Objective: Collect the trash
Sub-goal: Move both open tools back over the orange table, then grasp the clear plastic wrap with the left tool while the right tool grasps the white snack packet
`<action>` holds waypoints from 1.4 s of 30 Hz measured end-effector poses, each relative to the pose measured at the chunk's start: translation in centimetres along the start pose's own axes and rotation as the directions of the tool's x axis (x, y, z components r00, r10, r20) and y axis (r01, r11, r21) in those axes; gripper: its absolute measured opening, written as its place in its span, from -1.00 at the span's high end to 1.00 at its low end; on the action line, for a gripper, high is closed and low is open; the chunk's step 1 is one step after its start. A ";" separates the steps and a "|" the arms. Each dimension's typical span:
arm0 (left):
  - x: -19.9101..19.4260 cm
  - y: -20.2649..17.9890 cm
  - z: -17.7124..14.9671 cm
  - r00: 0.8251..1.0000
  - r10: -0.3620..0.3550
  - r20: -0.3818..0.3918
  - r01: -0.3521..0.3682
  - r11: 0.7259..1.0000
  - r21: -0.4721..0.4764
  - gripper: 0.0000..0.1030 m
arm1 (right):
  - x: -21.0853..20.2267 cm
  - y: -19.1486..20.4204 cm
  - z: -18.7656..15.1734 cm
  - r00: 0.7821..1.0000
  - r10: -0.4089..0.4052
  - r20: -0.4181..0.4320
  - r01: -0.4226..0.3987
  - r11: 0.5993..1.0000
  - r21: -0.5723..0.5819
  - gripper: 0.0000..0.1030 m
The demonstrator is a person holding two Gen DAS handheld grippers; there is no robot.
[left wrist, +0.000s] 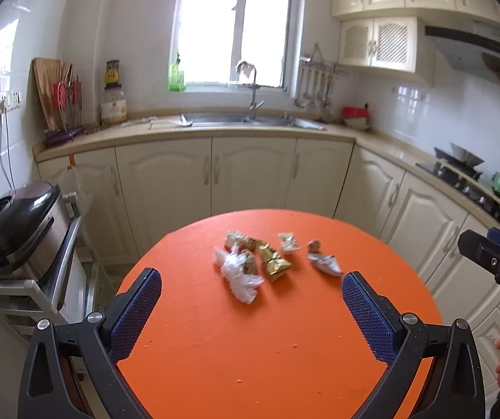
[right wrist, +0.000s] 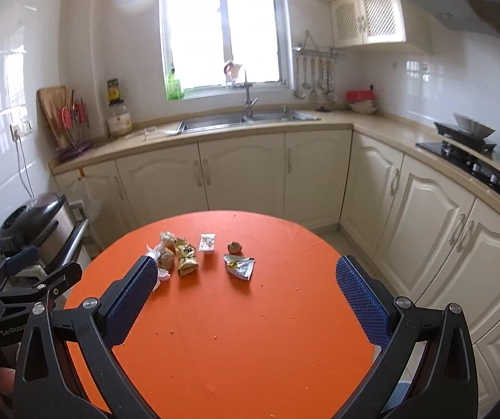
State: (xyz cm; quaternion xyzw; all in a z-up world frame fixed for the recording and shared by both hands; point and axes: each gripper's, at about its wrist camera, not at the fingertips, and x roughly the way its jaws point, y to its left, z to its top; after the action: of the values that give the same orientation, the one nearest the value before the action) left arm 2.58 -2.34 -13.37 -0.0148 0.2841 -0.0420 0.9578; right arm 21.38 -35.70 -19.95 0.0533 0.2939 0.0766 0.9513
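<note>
Both tongs are spread wide and hold nothing: the left gripper (left wrist: 251, 309) sits low in its frame above the near part of the orange table (left wrist: 250, 349), and the right gripper (right wrist: 246, 296) does the same in its own view. The trash lies ahead of both, at mid-frame toward the table's far side, as a loose row running left to right: clear plastic wrap (left wrist: 239, 274), gold wrapper (left wrist: 273, 260), small white cup (right wrist: 207, 243) and silver wrapper (right wrist: 238, 265). Judging by position, the plastic and gold pieces suit the left tongs, while the silver wrapper, lying crosswise, is nearer the right.
</note>
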 end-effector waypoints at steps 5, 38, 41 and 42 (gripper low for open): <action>6.6 1.8 1.7 0.996 0.006 -0.086 -0.006 1.000 -0.002 -0.97 | 6.2 -0.1 -0.3 0.996 0.006 -0.094 -0.006 1.000 -0.002 -1.00; 35.6 6.6 11.3 0.949 -0.155 -0.276 0.131 0.986 -0.104 0.67 | 24.3 0.1 -4.3 0.924 0.106 -0.367 -0.114 0.993 0.000 0.72; 35.1 6.2 12.0 0.955 -0.157 -0.250 0.142 0.987 -0.076 0.67 | 22.6 -0.7 -4.6 0.923 0.144 -0.357 -0.137 0.989 0.047 0.73; 34.9 5.9 12.2 0.957 -0.155 -0.243 0.144 0.988 -0.063 0.66 | 22.1 -1.0 -4.8 0.923 0.150 -0.354 -0.139 0.989 0.058 0.73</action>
State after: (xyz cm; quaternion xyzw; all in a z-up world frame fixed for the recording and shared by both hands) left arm 38.84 0.50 -22.39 -0.0525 0.4003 -0.1093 0.9083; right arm 36.80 -32.52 -36.17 0.0751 0.4583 0.1503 0.8728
